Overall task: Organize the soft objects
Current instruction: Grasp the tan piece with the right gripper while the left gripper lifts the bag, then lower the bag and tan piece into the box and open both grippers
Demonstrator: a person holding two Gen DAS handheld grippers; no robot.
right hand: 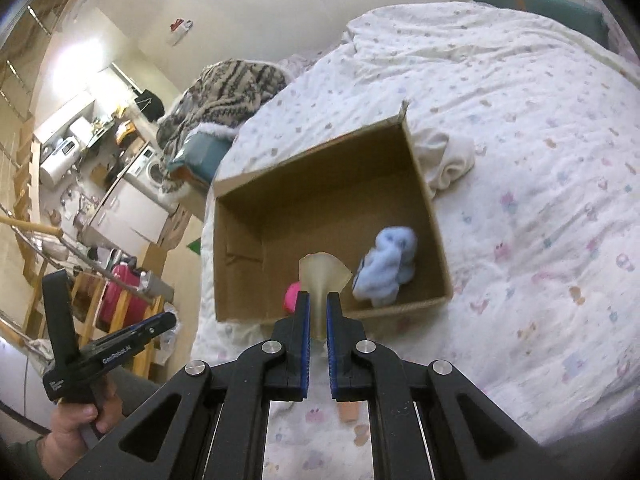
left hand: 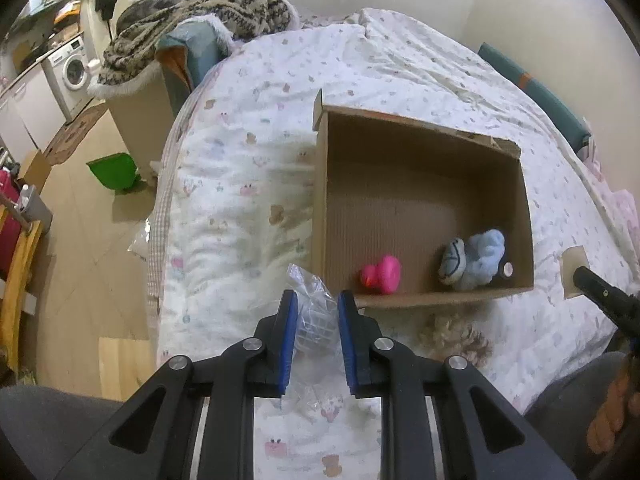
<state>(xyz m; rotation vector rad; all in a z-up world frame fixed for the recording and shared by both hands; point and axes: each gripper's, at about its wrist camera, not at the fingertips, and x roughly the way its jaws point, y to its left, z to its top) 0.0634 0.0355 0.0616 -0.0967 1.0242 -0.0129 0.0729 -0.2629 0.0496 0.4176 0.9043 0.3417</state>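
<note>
An open cardboard box (left hand: 400, 164) lies on the bed and holds a pink rubber duck (left hand: 382, 275) and a light blue plush toy (left hand: 474, 262). My left gripper (left hand: 317, 300) is shut on a clear plastic bag (left hand: 314, 312) with a ball-like object inside, just left of the box's near corner. My right gripper (right hand: 318, 300) is shut on a translucent yellowish soft piece (right hand: 322, 280) and holds it over the box's near wall (right hand: 304, 314). The plush (right hand: 386, 266) and a bit of the duck (right hand: 291, 294) show in the right wrist view.
A white patterned quilt (left hand: 248, 168) covers the bed. A white cloth (right hand: 444, 158) lies behind the box. A furry brown item (left hand: 456, 336) lies on the quilt near the box. A knitted blanket (left hand: 192, 12) is piled at the bed's far end. The floor with a green bin (left hand: 114, 170) lies left.
</note>
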